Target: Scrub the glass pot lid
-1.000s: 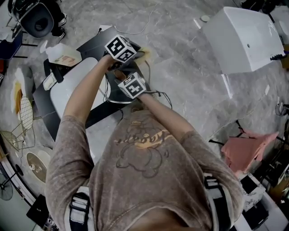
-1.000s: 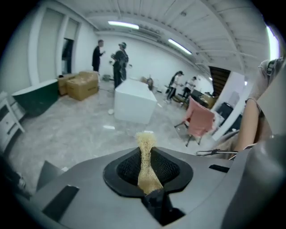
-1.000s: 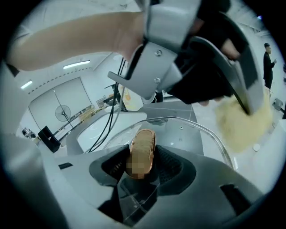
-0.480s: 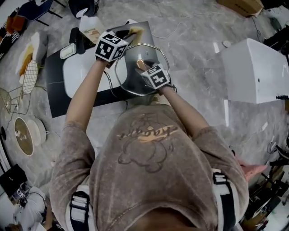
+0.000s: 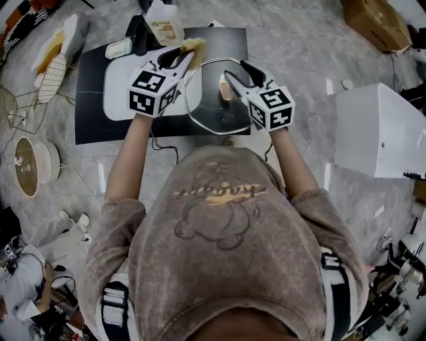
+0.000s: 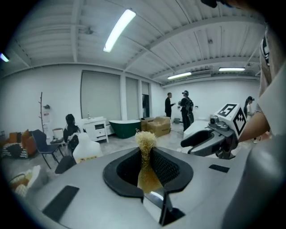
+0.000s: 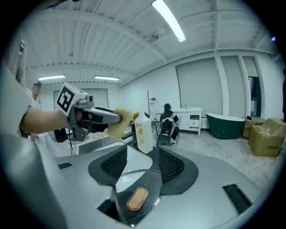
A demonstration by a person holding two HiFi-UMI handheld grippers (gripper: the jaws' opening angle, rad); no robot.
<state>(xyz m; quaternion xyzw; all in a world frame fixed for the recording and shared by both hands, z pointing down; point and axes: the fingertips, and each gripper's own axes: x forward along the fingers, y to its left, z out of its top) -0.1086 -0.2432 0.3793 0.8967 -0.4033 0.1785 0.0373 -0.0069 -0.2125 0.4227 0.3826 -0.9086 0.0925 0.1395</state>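
Item: glass lid (image 5: 206,110), round, metal-rimmed, with an oblong copper-coloured knob (image 5: 226,88). It is held in front of the person over the near right part of a black mat (image 5: 93,120) on the grey marbled floor, just right of a white tray (image 5: 120,93) that lies on the same mat. Holder: right gripper (image 5: 241,70). Its jaws stand wide and have just been closing a little. The lid (image 7: 134,179) sits between them with its pane against both ribbed pads, and the knob (image 7: 137,198) is close to the jaw roots. Second item: scrubber (image 5: 193,45), a tuft of straw-coloured fibre, level with the lid's far left rim; whether it touches the lid cannot be told. Holder: left gripper (image 5: 183,53). Its jaws are pressed together on the scrubber (image 6: 145,138), with the frayed end sticking out past the tips. The left gripper (image 6: 146,152) and right gripper (image 7: 138,156) sit side by side, each pointing away from the person. Other stock: a white bottle (image 5: 164,23) at the far edge of the mat; a wire rack (image 5: 54,76) on the floor to the far left; a large white cabinet (image 5: 379,126) well off to the right; a cardboard box (image 5: 373,20) at the far right.
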